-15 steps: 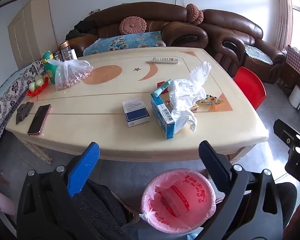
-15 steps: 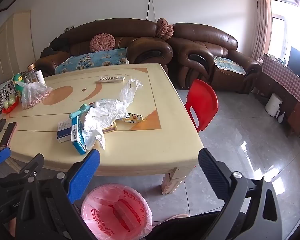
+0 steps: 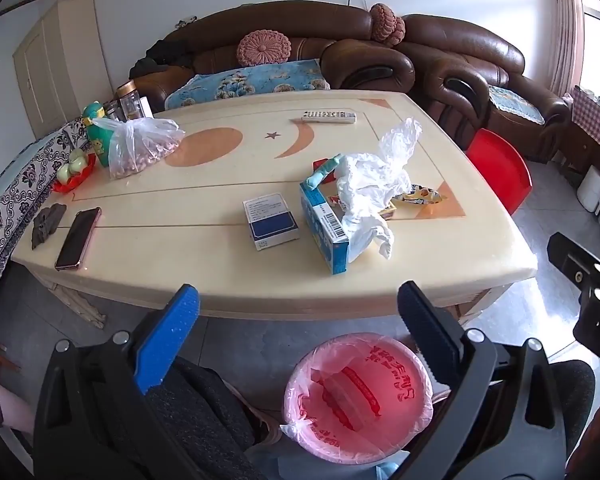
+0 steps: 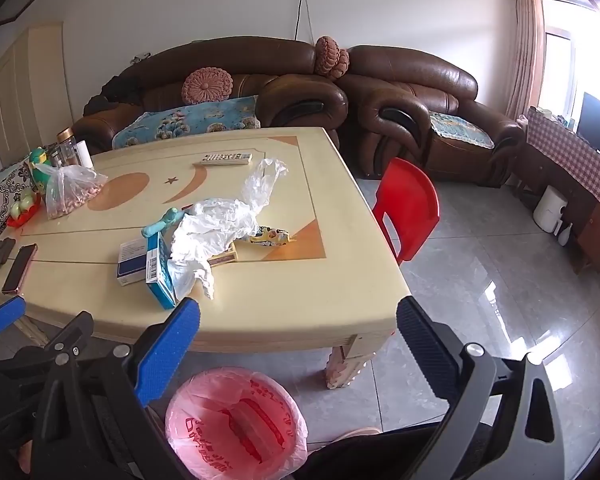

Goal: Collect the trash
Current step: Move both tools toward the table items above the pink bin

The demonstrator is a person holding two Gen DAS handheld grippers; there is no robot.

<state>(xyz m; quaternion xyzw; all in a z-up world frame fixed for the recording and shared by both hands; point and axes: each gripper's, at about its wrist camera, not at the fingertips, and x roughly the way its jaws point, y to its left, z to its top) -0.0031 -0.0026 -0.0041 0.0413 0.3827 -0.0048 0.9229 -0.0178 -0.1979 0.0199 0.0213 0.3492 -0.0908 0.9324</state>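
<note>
- Where the cream table [image 3: 228, 272] nears its front edge, you see the trash: a crumpled white plastic bag [image 3: 364, 196] draped over an opened blue-and-white carton [image 3: 326, 232], with a yellow snack wrapper [image 3: 418, 196] just beside the bag on the right.
- A small blue-and-white box [image 3: 270, 220] lies flat just left of the carton, apart from it.
- Below the table's edge, on the floor, stands the bin lined with a pink bag [image 3: 360, 396], mouth open upward.
- Your left gripper [image 3: 298, 308] hangs before the table edge, above the bin; its jaws are spread wide and grasp nothing.
- Your right gripper [image 4: 298, 320] likewise stands released, wide and empty, with the carton's near corner just beyond its blue finger [image 4: 168, 352].
- Farther out on the table: a phone [image 3: 78, 238] at the left, a clear bag of nuts [image 3: 140, 146], a remote control [image 3: 329, 116] towards the far edge.
- A red chair [image 4: 410, 208] stands at the table's right side; brown sofas [image 4: 412, 96] line the wall.
</note>
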